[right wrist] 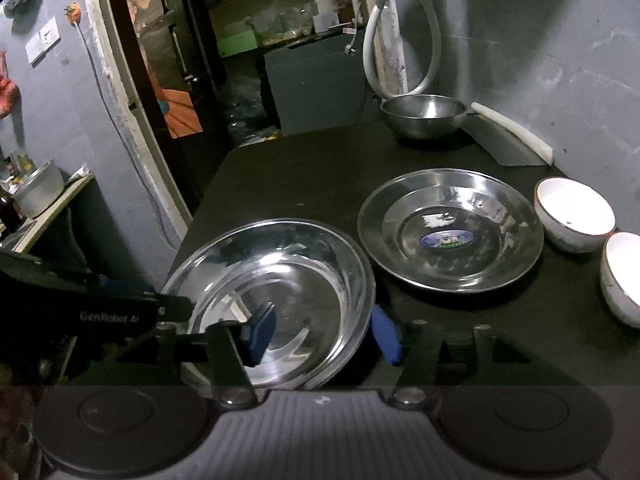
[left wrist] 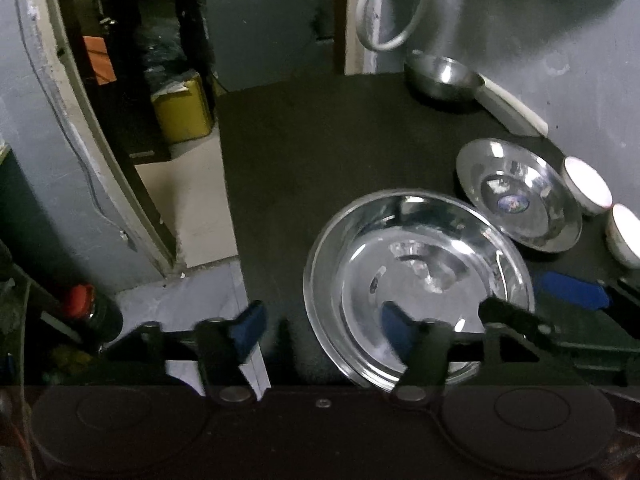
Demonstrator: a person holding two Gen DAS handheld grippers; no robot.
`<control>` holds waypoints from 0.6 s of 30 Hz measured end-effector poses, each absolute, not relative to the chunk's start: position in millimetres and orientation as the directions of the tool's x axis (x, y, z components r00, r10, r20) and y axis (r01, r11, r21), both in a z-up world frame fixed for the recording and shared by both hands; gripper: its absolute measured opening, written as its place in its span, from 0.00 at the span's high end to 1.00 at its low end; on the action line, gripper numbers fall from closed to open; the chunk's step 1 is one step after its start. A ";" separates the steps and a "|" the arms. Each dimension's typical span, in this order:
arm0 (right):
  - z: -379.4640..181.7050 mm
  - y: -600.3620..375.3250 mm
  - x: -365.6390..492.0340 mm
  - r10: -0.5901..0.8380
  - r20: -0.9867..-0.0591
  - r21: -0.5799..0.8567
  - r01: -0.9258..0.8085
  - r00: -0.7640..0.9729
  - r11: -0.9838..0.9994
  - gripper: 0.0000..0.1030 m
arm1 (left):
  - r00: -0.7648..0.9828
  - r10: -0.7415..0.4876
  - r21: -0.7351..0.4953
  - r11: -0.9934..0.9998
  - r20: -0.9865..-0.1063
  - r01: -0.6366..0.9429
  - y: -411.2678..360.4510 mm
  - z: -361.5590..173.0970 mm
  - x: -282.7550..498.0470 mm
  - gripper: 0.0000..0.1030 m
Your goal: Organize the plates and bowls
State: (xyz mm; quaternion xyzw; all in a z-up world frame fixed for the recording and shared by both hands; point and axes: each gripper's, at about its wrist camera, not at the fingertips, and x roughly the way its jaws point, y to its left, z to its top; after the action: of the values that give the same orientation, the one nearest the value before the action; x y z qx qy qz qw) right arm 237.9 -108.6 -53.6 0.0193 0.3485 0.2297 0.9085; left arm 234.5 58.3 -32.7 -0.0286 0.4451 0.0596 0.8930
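A large shiny steel plate (left wrist: 420,248) (right wrist: 280,272) lies near the front left corner of the dark table (left wrist: 320,160). My left gripper (left wrist: 322,330) is open and straddles the plate's left rim, one blue pad inside the plate and one outside. The right gripper (right wrist: 324,334) is open too, astride the right rim, and neither pair of pads presses on the metal. Behind it to the right are a second steel plate (left wrist: 520,200) (right wrist: 452,232) with a sticker, two white bowls (right wrist: 574,212) (right wrist: 624,276), and a steel bowl (right wrist: 424,116) at the back.
A white board (right wrist: 508,136) leans on the grey wall behind the plates, and a white hose (right wrist: 372,48) hangs above the steel bowl. The table's left edge (right wrist: 200,208) drops to the floor beside an open doorway. A pot (right wrist: 38,194) stands on a low shelf at left.
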 end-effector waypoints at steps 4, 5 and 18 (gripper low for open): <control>-53.0 -114.2 232.9 0.441 -0.609 0.214 -0.398 0.660 0.892 0.19 | 0.620 0.088 -0.006 0.989 -0.779 -0.148 55.9 -24.9 230.0 0.13; -51.9 -116.7 230.7 0.441 -0.603 0.223 -0.391 0.665 0.893 0.15 | 0.624 0.087 -0.010 0.989 -0.777 -0.151 55.6 -23.5 229.2 0.11; -57.1 -172.8 206.4 0.403 -0.555 0.369 -0.219 0.728 0.903 0.00 | 0.690 0.068 0.042 0.998 -0.720 -0.054 14.8 -6.7 238.9 0.01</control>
State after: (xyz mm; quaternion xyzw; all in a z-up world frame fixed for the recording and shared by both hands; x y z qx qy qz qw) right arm 206.4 -172.8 -57.1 0.1402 0.3280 0.1693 0.9188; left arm 238.9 14.8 -6.7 0.0088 0.3921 0.0332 0.9193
